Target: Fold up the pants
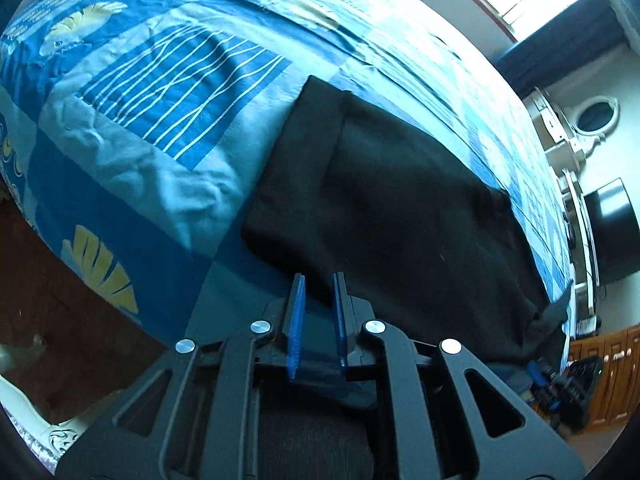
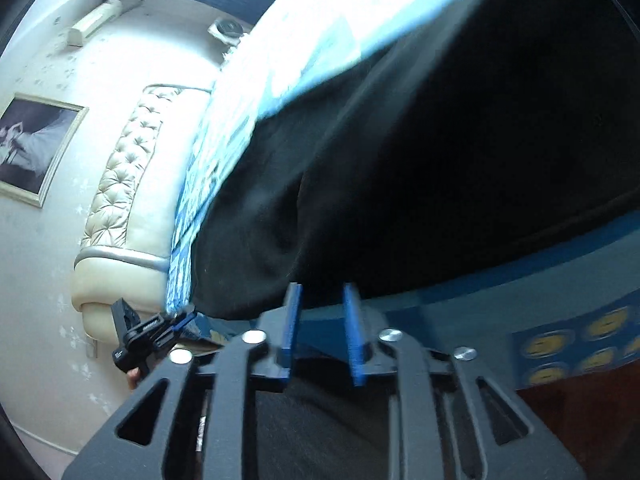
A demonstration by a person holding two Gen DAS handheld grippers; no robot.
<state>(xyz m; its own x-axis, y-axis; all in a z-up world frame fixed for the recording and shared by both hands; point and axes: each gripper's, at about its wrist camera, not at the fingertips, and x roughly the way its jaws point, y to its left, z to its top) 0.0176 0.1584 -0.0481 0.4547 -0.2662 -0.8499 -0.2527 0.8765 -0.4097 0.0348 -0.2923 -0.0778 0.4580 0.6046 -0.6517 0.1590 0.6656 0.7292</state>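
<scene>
Black pants spread over blue bedspread, far end cut off. Left gripper and right gripper: jaws parted, empty, at near hem.

— Where is there room on the bed?
— Bare cover lies toward its left edge and far edge.
— And in the way?
— The pants cover the near edge; a headboard closes one end.

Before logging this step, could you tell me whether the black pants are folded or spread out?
Partly folded: the black fabric pants show a doubled layer along one edge, lying on the blue patterned bedspread.
</scene>
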